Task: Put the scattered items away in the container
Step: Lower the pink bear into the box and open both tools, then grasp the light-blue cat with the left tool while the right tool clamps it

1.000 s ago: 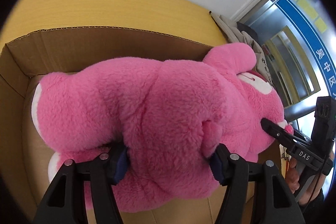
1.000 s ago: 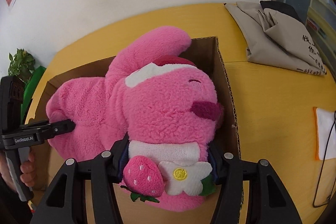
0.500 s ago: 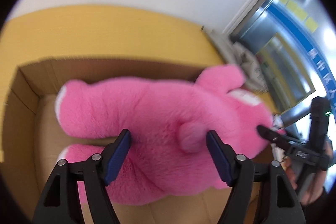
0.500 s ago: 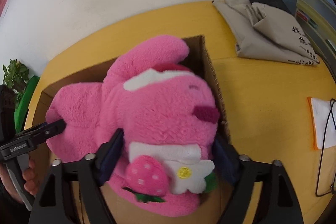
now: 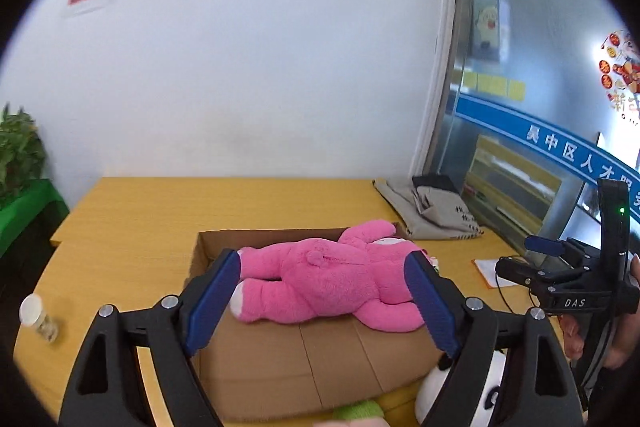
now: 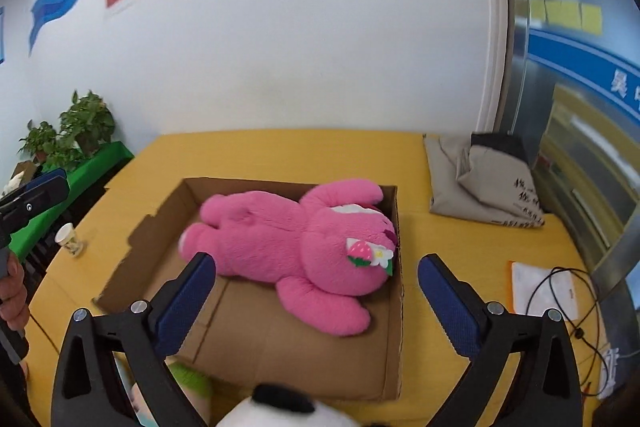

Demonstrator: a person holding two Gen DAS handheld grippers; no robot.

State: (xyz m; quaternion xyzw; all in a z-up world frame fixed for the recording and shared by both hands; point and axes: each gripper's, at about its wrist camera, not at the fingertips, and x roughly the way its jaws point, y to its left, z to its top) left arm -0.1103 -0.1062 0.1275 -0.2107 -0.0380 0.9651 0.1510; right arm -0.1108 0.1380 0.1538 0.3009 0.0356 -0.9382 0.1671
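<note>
On the table: a yellow table (image 6: 280, 155) carries an open cardboard box (image 6: 394, 311) near its front edge.
Pink plush toy (image 6: 296, 243): lies inside the box, along the box's far wall, head toward the right wall, feet toward the left. Its long axis runs left to right across both claws.
Left claw (image 5: 320, 303): jaws spread wide, holding nothing, raised above the near side of the box.
Right claw (image 6: 316, 303): jaws spread wide, holding nothing, raised over the box's near right corner.
Still outside the box: a black-and-white plush toy (image 6: 288, 411) and a green-and-pink soft toy (image 6: 188, 379), both touching or just beside the box's near wall, at the table's front edge.
Which claw is nearer: the black-and-white toy sits directly under the right claw; the green one lies toward the left claw. Likely each needs a downward reach, then a short carry forward.
Elsewhere: a paper cup (image 6: 70, 239) near the left edge; a folded grey bag (image 6: 480, 183) at the far right corner.
</note>
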